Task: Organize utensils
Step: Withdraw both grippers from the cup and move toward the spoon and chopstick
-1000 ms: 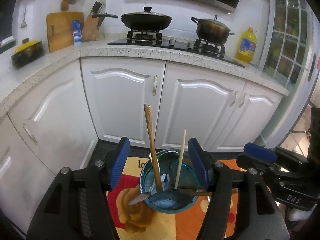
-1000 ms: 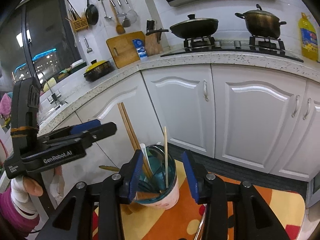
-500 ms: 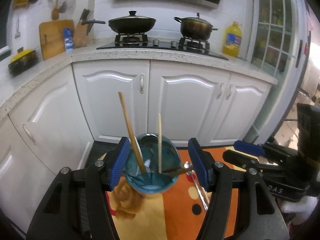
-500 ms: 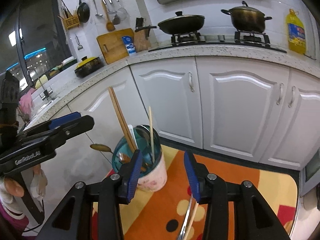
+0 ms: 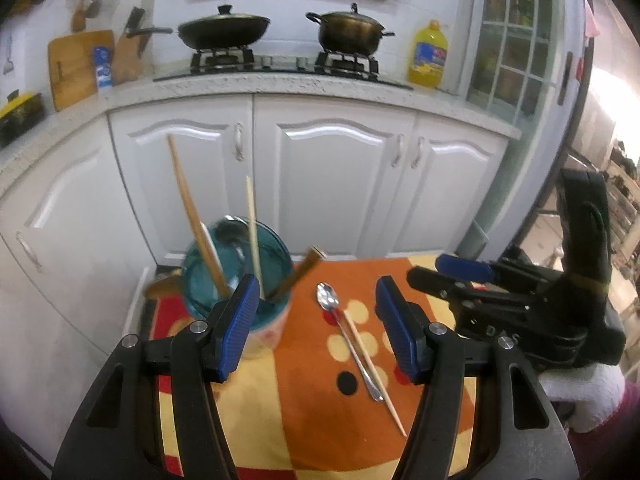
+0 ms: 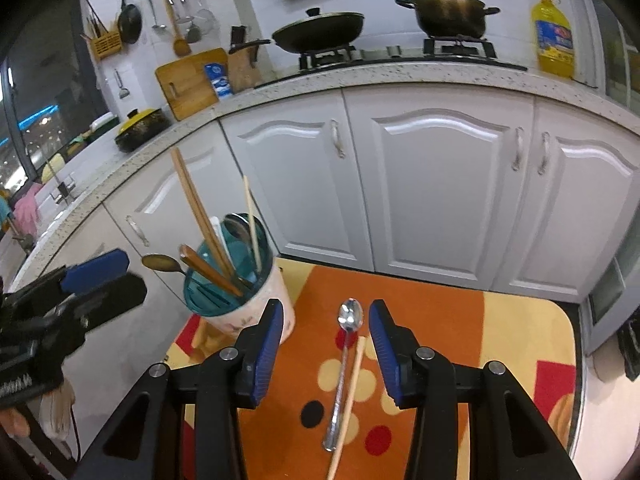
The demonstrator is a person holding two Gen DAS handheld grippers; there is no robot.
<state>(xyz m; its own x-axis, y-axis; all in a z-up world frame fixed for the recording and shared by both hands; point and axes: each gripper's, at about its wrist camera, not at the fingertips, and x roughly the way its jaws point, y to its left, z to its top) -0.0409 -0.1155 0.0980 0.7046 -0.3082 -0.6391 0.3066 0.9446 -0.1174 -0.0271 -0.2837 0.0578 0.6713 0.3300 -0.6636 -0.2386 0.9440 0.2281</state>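
Note:
A utensil holder with a teal rim point(image 5: 236, 276) point(image 6: 236, 300) stands on the patterned table and holds chopsticks point(image 6: 196, 204), a spoon and wooden-handled utensils. A steel spoon point(image 5: 346, 332) point(image 6: 344, 364) and a single chopstick point(image 5: 376, 372) point(image 6: 350, 396) lie side by side on the mat to its right. My left gripper point(image 5: 314, 324) is open and empty, the holder at its left finger. My right gripper point(image 6: 326, 340) is open and empty, above the spoon's bowl. Each gripper shows in the other's view point(image 5: 520, 304) point(image 6: 72, 292).
The table carries an orange, yellow and red mat point(image 6: 440, 336). White cabinets point(image 6: 432, 184) stand behind it, with a counter, a hob with a pan point(image 6: 320, 32) and a pot point(image 6: 448, 12), an oil bottle point(image 6: 554, 40) and a cutting board point(image 6: 192, 80).
Both grippers pulled back and to the right from around the holder. The holder now sits at the left and the spoon and chopstick on the mat have come into view.

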